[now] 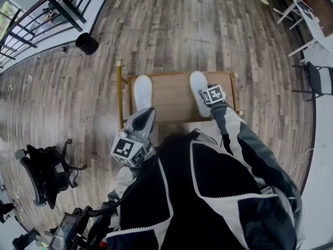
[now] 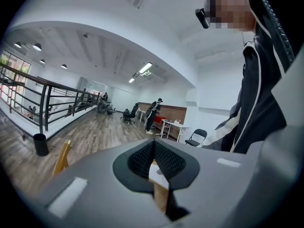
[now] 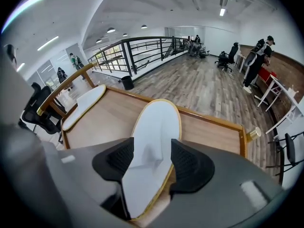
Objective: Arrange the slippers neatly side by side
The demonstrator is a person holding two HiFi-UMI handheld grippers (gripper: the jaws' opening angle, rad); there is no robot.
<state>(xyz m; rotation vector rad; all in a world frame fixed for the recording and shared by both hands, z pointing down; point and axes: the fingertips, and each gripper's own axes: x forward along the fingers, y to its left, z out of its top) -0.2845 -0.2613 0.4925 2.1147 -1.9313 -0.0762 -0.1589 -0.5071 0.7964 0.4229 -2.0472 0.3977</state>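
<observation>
Two white slippers with gold trim lie on a small wooden table (image 1: 169, 100). The left slipper (image 1: 142, 91) is near the table's left edge, and the right slipper (image 1: 198, 89) is near its right side, a wide gap between them. My right gripper (image 1: 210, 97) is over the right slipper's near end. In the right gripper view its jaws stand wide open (image 3: 152, 158), with that slipper (image 3: 154, 125) flat on the table between the pads and the other slipper (image 3: 83, 106) at the far left. My left gripper (image 1: 144, 116) hovers at the table's near left, shut (image 2: 154, 158) and empty, tilted up at the room.
Gold posts (image 1: 119, 63) stand at the table's corners. A black bin (image 1: 86, 44) sits on the wood floor at the back left, by a railing (image 1: 31, 22). An office chair (image 1: 44, 173) is at the left. A folding chair (image 1: 317, 79) and white tables are at the right.
</observation>
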